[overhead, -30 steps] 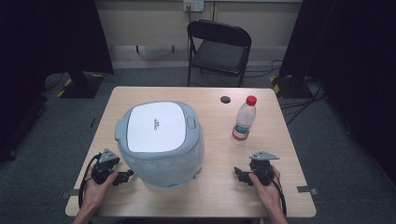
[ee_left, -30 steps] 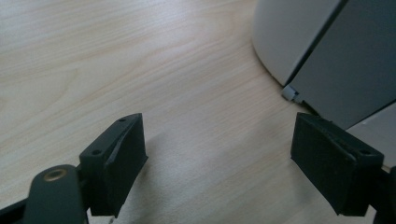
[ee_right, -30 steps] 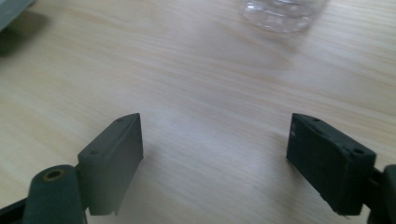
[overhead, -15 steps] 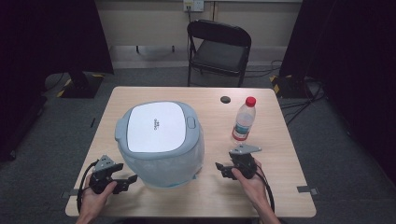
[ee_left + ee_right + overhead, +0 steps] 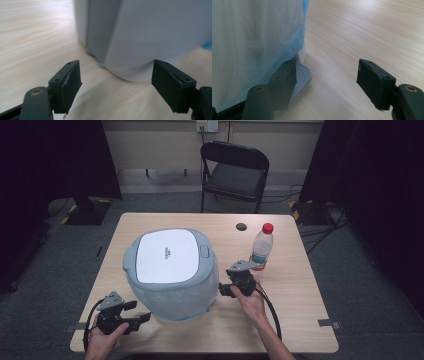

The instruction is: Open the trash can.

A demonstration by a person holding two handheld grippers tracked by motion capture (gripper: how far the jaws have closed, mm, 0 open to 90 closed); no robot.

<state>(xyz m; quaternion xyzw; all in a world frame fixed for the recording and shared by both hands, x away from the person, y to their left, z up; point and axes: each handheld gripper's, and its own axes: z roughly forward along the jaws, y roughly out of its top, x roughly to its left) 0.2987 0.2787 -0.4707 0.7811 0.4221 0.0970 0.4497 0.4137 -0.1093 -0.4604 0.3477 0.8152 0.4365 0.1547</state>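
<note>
**Tongs released at either flank of pedal bin**

Found left gripper released, jaws apart, nothing between the pads. Found right gripper likewise released and holding nothing. Recorded the jaws of both as having just been narrowing.

Located pedal bin upright at the middle of the table, lid down. Placed left gripper near its front left corner, apart from the wall. Placed right gripper close against its right side, low down.

Noted bottle standing just behind the right hand.

Risks, as judged:
- Could snag the blue liner if the right jaws shut where it hangs loose over the wall; would tear or drag it.
- Could tip or slide the bin if pushed from one side alone, the body looking light.
- Could spring the lid open by pressing the pedal unawares.
- Could topple the bottle by drawing the right hand back carelessly.

Differences between views:
- Seen from the right gripper view, not from the high view: ribbed pedal at the bin's foot, beside the near jaw. Cannot tell whether touching.
- Seen from the left gripper view: a clear gap of table before the bin's lower wall.
- Seen from the high view alone: bottle and lid.
</note>
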